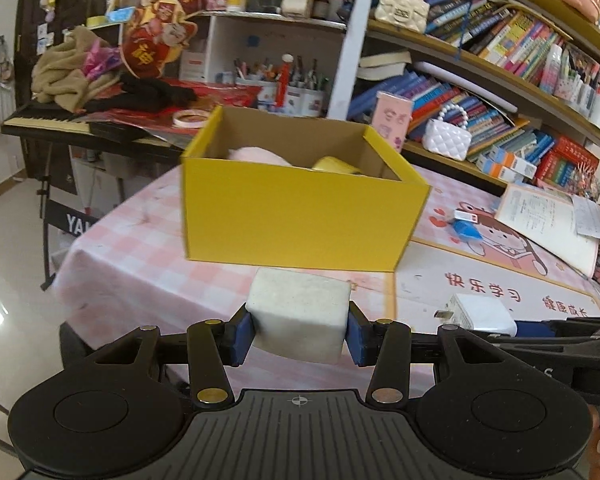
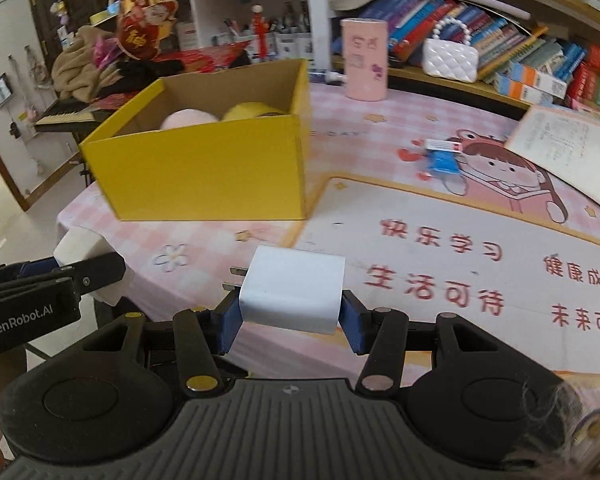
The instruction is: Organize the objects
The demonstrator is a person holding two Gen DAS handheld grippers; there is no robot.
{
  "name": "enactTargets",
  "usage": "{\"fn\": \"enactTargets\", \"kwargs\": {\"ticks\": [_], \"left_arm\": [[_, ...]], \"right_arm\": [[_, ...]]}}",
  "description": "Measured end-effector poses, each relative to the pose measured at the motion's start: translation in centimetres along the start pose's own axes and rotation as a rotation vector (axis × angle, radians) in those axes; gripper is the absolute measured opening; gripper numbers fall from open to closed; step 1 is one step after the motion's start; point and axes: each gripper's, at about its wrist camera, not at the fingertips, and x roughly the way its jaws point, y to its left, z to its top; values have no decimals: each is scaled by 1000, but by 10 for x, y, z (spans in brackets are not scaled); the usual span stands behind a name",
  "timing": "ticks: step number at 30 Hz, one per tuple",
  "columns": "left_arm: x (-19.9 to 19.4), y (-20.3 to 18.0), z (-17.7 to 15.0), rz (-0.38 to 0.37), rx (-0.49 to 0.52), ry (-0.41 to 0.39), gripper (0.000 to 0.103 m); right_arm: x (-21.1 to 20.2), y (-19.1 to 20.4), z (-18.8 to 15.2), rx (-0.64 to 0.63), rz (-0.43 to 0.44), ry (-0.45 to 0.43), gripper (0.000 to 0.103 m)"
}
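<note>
An open yellow cardboard box (image 1: 296,216) (image 2: 204,168) stands on the pink checked tablecloth, holding a pink soft thing (image 1: 256,156) (image 2: 188,118) and a yellow roll (image 1: 336,165) (image 2: 252,112). My left gripper (image 1: 300,330) is shut on a whitish speckled block (image 1: 298,316), held just in front of the box's near wall. That block (image 2: 86,248) and the left gripper show at the left edge of the right wrist view. My right gripper (image 2: 290,316) is shut on a white plug charger (image 2: 294,292), above the table to the box's right. The charger (image 1: 480,312) also shows in the left wrist view.
A blue and white packet (image 2: 442,156) (image 1: 466,226) lies on the printed desk mat. An open booklet (image 2: 560,148) (image 1: 548,220) lies at the right. A pink cylinder (image 2: 365,60) and a white quilted bag (image 2: 450,60) stand by the bookshelves. A keyboard piano (image 1: 52,120) piled with clothes sits left.
</note>
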Motion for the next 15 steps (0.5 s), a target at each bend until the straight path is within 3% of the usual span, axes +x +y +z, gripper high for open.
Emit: {"fn": "enactTargets", "kwargs": {"ticks": [10,15], "left_arm": [[-23,29,-6,-7,-5,-30,44],[-27,33,5,-25,2,-65,44]], "right_arm": [[-6,40,-9,-26,8,0,49],[-11,49,-2,-47,2,-26,49]]}}
